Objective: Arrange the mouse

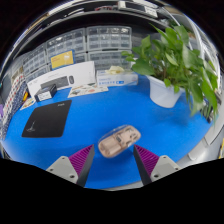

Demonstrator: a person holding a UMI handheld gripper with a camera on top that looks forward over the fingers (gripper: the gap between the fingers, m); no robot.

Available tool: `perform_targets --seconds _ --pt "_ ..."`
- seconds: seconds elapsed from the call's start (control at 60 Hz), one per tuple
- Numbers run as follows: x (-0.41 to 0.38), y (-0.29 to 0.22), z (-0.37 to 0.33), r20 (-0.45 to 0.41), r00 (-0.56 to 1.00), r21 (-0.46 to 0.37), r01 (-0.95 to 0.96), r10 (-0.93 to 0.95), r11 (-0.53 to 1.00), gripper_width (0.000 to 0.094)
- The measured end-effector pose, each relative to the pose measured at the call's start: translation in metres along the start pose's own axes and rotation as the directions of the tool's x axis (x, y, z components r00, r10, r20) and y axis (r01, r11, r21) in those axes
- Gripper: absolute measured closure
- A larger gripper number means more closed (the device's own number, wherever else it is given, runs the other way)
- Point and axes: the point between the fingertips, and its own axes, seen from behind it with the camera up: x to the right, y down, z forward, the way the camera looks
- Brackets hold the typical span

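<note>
A beige, partly clear mouse (119, 141) lies on the blue table top (100, 110), just ahead of my fingertips and between the lines of the two fingers. My gripper (115, 156) is open, its purple pads (83, 160) spread wide on either side, and neither finger touches the mouse. A black mouse mat (46, 121) lies flat to the left, well apart from the mouse.
A leafy green plant in a white pot (167, 93) stands to the right, its leaves hanging over the table. White boxes and packages (62, 80) line the back edge, with grey drawer racks (105, 40) behind them.
</note>
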Motion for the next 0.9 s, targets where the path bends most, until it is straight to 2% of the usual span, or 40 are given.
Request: perform_targets --seconds 0.217,0.3,0.317,0.367,0.383,0.433,0.55,0.567,0.583,0.6,0.7,0.9 --pt "-0.014 -0.037 0.048 0.066 0.997 -0.043 0.044 -0.041 0.998 0.0159" --pt "-0.022 -0.046 0.062 0.079 0.994 -0.061 0.079 -0.074 0.995 0.0197" --pt "-0.023 -0.048 0.064 0.079 0.994 -0.063 0.086 -0.081 0.994 0.0173" --pt "-0.026 -0.052 0.069 0.091 0.991 -0.064 0.102 -0.096 0.993 0.0346" --pt "-0.028 -0.052 0.070 0.093 0.991 -0.065 0.106 -0.100 0.992 0.0354" --pt "-0.031 -0.053 0.071 0.099 0.989 -0.058 0.115 -0.109 0.992 0.0469" --pt "-0.031 -0.053 0.070 0.093 0.987 -0.039 0.136 -0.132 0.990 0.0490" --pt "-0.032 -0.053 0.071 0.094 0.987 -0.037 0.133 -0.129 0.990 0.0462" --pt "-0.033 -0.053 0.071 0.095 0.988 -0.036 0.127 -0.123 0.991 0.0519" --pt "-0.033 -0.053 0.071 0.095 0.988 -0.036 0.126 -0.122 0.991 0.0510" --pt "-0.034 -0.054 0.071 0.104 0.986 -0.033 0.131 -0.127 0.991 0.0591" --pt "-0.035 -0.057 0.068 0.105 0.992 -0.097 0.083 -0.073 0.992 0.0591"
